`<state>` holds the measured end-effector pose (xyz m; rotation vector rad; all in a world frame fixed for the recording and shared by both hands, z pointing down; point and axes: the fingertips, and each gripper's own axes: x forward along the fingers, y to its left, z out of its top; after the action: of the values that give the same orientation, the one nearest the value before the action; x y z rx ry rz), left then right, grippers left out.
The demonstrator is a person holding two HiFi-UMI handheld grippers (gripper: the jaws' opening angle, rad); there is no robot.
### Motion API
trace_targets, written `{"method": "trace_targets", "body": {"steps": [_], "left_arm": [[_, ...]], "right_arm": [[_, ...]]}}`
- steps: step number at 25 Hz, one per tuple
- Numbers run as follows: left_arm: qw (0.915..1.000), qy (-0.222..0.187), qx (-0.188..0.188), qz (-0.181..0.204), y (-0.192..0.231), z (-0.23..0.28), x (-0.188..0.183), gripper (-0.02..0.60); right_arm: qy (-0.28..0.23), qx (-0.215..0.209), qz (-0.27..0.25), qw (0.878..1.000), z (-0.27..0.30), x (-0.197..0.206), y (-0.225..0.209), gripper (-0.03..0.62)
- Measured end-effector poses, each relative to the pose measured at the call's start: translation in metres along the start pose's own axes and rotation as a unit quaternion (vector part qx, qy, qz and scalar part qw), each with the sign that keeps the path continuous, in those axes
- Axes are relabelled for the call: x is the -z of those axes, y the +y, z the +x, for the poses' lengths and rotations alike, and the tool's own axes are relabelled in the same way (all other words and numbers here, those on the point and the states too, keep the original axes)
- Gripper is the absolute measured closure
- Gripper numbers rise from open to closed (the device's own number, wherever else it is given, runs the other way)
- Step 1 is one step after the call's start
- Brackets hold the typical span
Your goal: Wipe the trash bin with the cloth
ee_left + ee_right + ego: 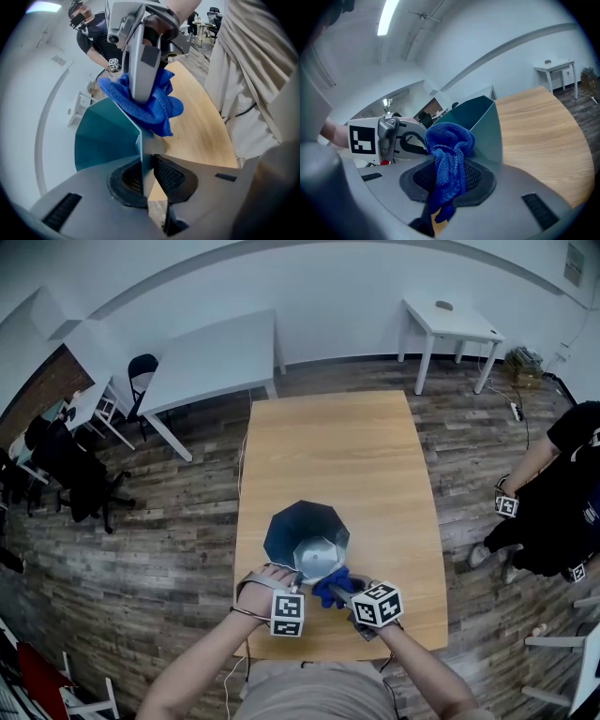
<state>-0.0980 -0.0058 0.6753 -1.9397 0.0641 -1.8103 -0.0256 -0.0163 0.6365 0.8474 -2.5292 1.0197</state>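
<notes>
At the counter's (281,638) near edge, the left gripper (143,174) has its fingers closed on the thin wall of the teal trash bin (101,138). The bin stands closer to the left edge than the right. Just beside it, the right gripper (447,182) has its fingers clamped on the blue cloth (450,140), bunched at the bin's near rim. Beyond the bin, a broad stretch of counter runs to the far and right edges.

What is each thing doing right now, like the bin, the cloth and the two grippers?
Trash bin: no lid, standing on the wooden table.
Blue cloth: bunched up, by the bin's rim.
Left gripper: shut on the bin's wall.
Right gripper: shut on the cloth.
</notes>
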Motion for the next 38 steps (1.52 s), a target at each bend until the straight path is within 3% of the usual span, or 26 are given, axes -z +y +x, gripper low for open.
{"method": "trace_targets", "body": {"steps": [9, 18, 25, 32, 38], "left_arm": [[0.9996, -0.011, 0.006, 0.025, 0.000, 0.004, -0.007, 0.532], [0.9992, -0.027, 0.009, 0.026, 0.006, 0.005, -0.006, 0.532], [0.9991, -0.034, 0.010, 0.024, 0.006, 0.007, -0.006, 0.532], [0.9993, -0.037, 0.006, 0.009, 0.009, 0.009, -0.006, 0.532], [0.9990, -0.035, 0.006, -0.028, 0.006, 0.008, -0.004, 0.534]], "right_arm": [[0.064, 0.016, 0.001, 0.998, 0.036, 0.034, -0.033, 0.519], [0.138, 0.026, 0.013, 0.990, 0.087, 0.095, -0.089, 0.519], [0.181, 0.061, 0.014, 0.981, 0.123, 0.139, -0.128, 0.519], [0.176, 0.101, 0.028, 0.979, 0.139, 0.161, -0.156, 0.519], [0.162, 0.088, 0.015, 0.983, 0.107, 0.146, -0.136, 0.519]]}}
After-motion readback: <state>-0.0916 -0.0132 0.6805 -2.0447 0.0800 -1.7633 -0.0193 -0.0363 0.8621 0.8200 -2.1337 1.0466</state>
